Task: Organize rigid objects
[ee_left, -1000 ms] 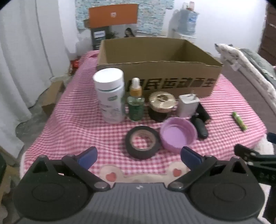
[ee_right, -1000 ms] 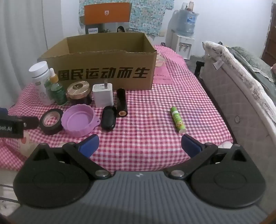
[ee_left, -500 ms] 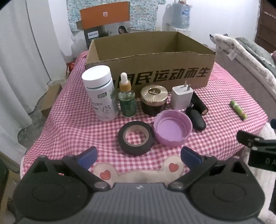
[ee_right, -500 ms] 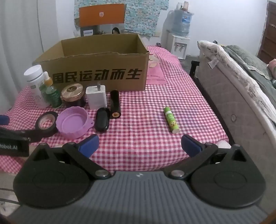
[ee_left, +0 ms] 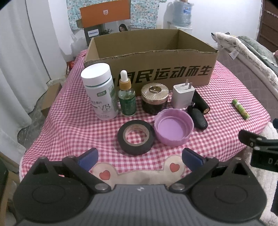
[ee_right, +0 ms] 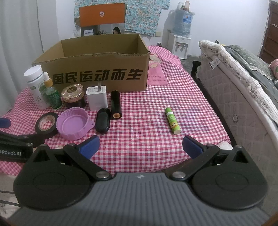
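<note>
An open cardboard box (ee_left: pixel 151 57) (ee_right: pixel 97 57) stands at the back of the pink checked table. In front of it stand a white pill bottle (ee_left: pixel 99 91), a green dropper bottle (ee_left: pixel 127 98), a gold-lidded jar (ee_left: pixel 154 96) and a white charger (ee_left: pixel 183 94). Nearer lie a black tape roll (ee_left: pixel 136 137), a purple lid (ee_left: pixel 173 126), a black oval case (ee_left: pixel 198 116) and a black tube (ee_right: pixel 116 104). A green stick (ee_right: pixel 172 120) lies apart to the right. My left gripper (ee_left: pixel 139 159) is open near the tape roll. My right gripper (ee_right: pixel 140 146) is open at the front edge, empty.
A mattress (ee_right: pixel 243 97) runs along the right side of the table. A water dispenser (ee_right: pixel 180 34) and an orange box (ee_right: pixel 102 14) stand against the back wall. White curtains (ee_left: pixel 19 69) hang at left, with a small carton (ee_left: pixel 50 97) on the floor.
Both grippers have pulled back and risen a little, so the table items look slightly farther off. No object has moved. Both stay open.
</note>
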`<state>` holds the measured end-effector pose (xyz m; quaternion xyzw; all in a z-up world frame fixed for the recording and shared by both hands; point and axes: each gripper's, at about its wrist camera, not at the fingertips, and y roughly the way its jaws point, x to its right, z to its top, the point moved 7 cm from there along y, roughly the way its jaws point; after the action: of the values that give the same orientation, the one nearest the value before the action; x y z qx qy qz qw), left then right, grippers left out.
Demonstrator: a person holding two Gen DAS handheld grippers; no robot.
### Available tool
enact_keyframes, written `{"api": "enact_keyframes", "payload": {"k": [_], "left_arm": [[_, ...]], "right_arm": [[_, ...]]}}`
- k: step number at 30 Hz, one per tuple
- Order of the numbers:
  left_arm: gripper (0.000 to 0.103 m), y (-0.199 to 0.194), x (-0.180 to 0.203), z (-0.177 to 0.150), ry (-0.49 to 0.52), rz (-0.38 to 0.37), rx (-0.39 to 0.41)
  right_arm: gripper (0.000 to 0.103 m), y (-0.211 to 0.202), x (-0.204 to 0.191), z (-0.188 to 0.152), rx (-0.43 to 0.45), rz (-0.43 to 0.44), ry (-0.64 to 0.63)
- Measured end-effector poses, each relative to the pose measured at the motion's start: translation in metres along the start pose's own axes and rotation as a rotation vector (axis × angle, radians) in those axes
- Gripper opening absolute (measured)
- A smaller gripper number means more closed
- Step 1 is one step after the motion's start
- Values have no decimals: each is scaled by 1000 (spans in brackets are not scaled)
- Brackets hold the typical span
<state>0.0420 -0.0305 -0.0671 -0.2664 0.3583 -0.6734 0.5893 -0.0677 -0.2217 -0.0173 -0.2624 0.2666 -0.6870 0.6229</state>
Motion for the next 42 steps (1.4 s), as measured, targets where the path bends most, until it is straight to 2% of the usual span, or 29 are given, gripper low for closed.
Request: {"api": "enact_keyframes", "payload": {"k": [42], "left_arm": [[103, 4, -9, -1, -26, 1, -15]], "right_arm": [[102, 2, -7, 3, -7, 0, -18]]}}
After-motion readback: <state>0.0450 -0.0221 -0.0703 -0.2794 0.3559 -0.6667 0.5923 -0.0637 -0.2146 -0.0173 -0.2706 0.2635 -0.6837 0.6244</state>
